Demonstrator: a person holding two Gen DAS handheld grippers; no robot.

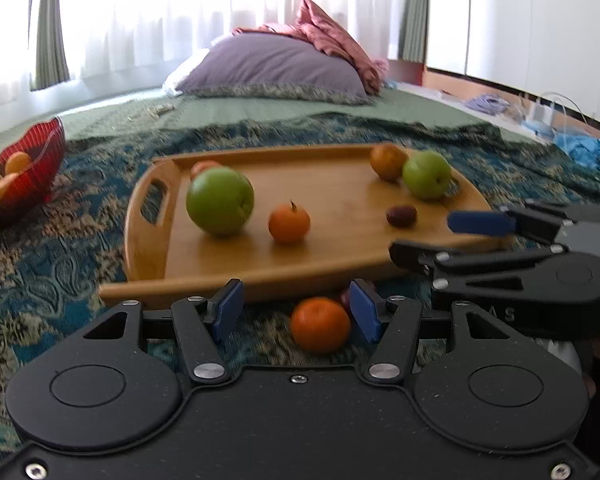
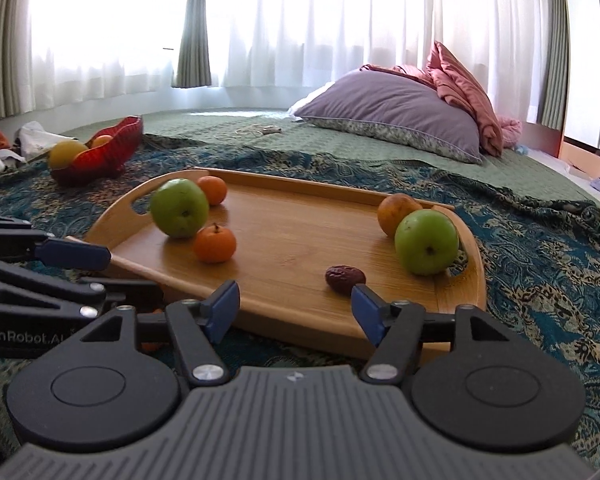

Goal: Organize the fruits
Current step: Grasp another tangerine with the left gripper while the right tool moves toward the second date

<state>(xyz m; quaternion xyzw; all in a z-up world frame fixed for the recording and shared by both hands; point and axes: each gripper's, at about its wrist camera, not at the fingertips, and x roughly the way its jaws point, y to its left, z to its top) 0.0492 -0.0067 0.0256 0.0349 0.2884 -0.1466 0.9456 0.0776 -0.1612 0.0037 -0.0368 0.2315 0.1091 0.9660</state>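
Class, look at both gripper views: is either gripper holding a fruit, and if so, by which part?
Nothing is held. The left gripper is open, a tangerine lying loose between its fingers on the blanket. The right gripper is open and empty.

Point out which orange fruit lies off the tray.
The orange on the bedspread, just in front of the wooden tray's near rim and between the left gripper's open fingers. The other loose oranges sit on the tray.
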